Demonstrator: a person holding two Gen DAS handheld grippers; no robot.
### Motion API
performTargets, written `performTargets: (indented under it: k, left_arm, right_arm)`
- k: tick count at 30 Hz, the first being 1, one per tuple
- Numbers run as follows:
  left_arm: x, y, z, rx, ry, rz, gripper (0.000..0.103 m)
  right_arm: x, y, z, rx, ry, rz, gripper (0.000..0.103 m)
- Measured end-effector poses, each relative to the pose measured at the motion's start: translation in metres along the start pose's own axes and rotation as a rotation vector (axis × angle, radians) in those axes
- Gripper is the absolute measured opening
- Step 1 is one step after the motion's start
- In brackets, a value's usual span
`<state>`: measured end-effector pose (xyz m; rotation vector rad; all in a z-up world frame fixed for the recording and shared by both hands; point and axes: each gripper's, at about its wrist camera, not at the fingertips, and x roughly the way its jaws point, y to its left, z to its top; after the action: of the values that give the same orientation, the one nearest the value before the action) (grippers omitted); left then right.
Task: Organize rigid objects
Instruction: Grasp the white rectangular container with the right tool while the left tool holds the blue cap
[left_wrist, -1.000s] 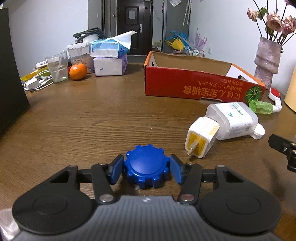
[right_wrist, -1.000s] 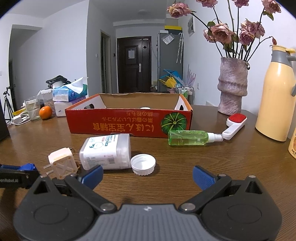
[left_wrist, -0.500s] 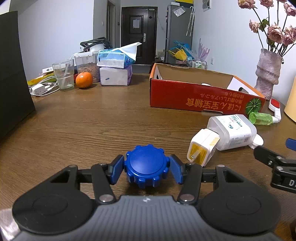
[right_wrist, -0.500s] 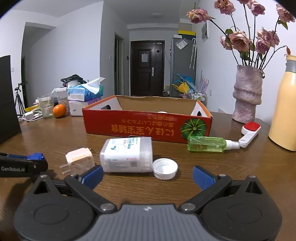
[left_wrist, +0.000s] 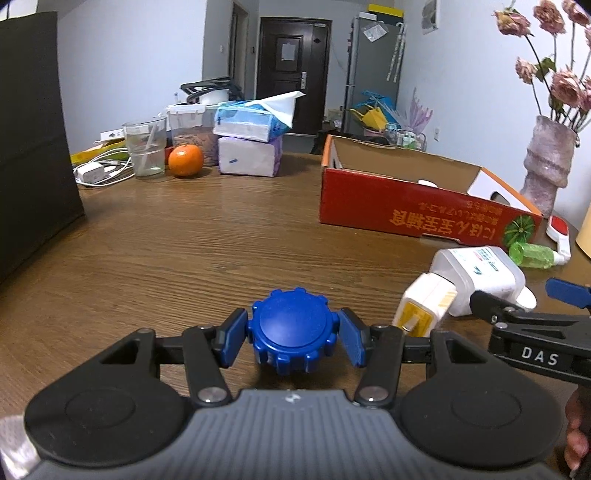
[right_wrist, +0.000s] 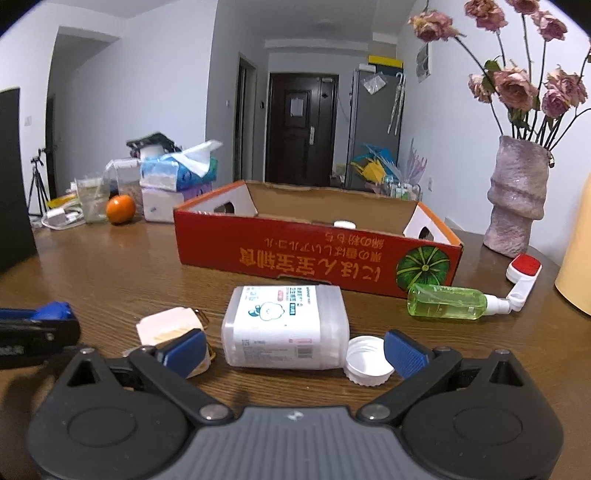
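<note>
My left gripper (left_wrist: 293, 336) is shut on a blue ridged lid (left_wrist: 293, 328), held low over the wooden table (left_wrist: 184, 251). A white plastic bottle (right_wrist: 286, 326) lies on its side, with its white cap (right_wrist: 367, 360) loose beside it. My right gripper (right_wrist: 295, 350) is open, and its blue fingers flank the bottle's near side without pressing on it. A cream plug adapter (right_wrist: 170, 326) lies against the bottle by the left finger. Behind them stands an open red cardboard box (right_wrist: 295, 254). A green spray bottle (right_wrist: 447, 302) and a red-and-white roller (right_wrist: 522, 273) lie to its right.
A pink vase (right_wrist: 517, 206) with dried roses and a yellow flask (right_wrist: 576, 258) stand at the right. At the far left of the table are an orange (left_wrist: 185, 159), a glass (left_wrist: 144, 147), tissue packs (left_wrist: 249, 153) and cables. A black panel (left_wrist: 33, 147) rises on the left.
My right gripper has moved forward, so its open fingers now stand on either side of the white bottle. The left gripper has kept the blue lid and barely shifted.
</note>
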<state>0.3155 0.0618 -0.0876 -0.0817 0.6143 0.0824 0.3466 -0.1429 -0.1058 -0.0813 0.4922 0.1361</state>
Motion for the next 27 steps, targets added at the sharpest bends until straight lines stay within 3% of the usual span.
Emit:
performTargets:
  k: [13,20,27]
  left_arm:
    - [0.001,0.015,0.005,-0.039,-0.009,0.024,0.055]
    - [0.001,0.015,0.005,-0.035,-0.005,0.017,0.055]
    - [0.002,0.015,0.005,-0.034,-0.004,0.018,0.055]
  right_arm:
    - [0.035,0.008,0.014,0.007,0.05,-0.031,0.101]
    - [0.052,0.012,0.019,0.013,0.102,-0.029,0.083]
    - [0.044,0.007,0.017,0.038,0.058,-0.025,0.082]
